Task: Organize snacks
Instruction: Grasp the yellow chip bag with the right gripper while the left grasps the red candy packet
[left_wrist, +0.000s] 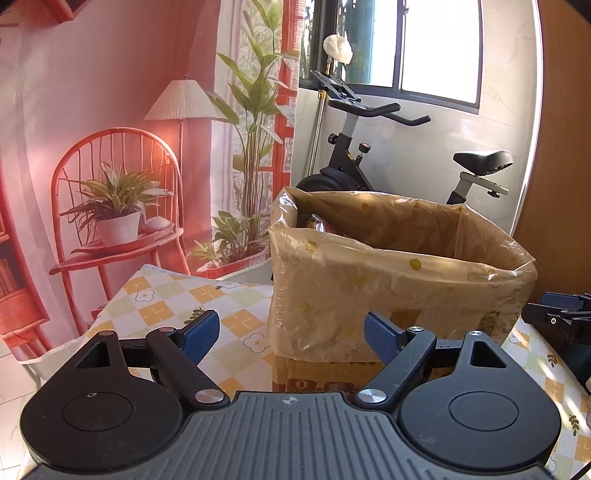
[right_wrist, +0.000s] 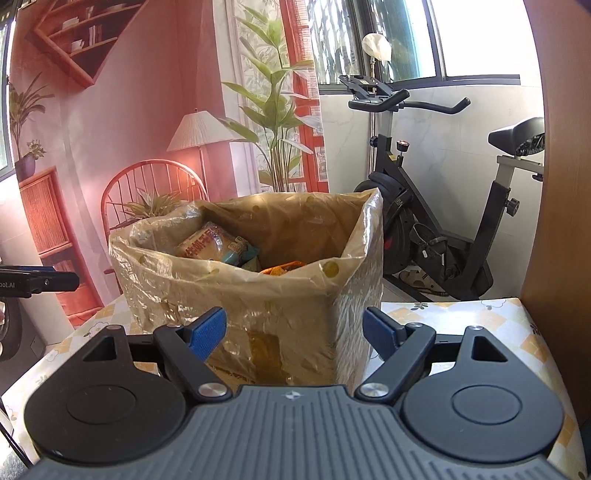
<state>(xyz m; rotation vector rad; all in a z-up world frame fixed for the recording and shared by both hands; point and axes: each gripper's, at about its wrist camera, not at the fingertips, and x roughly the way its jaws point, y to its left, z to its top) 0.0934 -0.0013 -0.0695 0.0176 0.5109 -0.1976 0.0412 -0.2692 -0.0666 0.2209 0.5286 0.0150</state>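
Note:
A cardboard box lined with a translucent yellow dotted plastic bag (left_wrist: 388, 280) stands on the table; it also shows in the right wrist view (right_wrist: 258, 295). Snack packets (right_wrist: 218, 247) lie inside it, with an orange one (right_wrist: 282, 268) near the front rim. My left gripper (left_wrist: 291, 334) is open and empty, level with the box's near wall. My right gripper (right_wrist: 294, 332) is open and empty, also just in front of the box. The right gripper shows at the right edge of the left wrist view (left_wrist: 557, 317); the left gripper shows at the left edge of the right wrist view (right_wrist: 37, 282).
The table carries a checked flower-pattern cloth (left_wrist: 166, 299), also seen right of the box (right_wrist: 461, 321). A printed backdrop (left_wrist: 110, 129) hangs behind. An exercise bike (right_wrist: 424, 206) stands beyond the table. A wooden panel (right_wrist: 561, 221) rises at the right.

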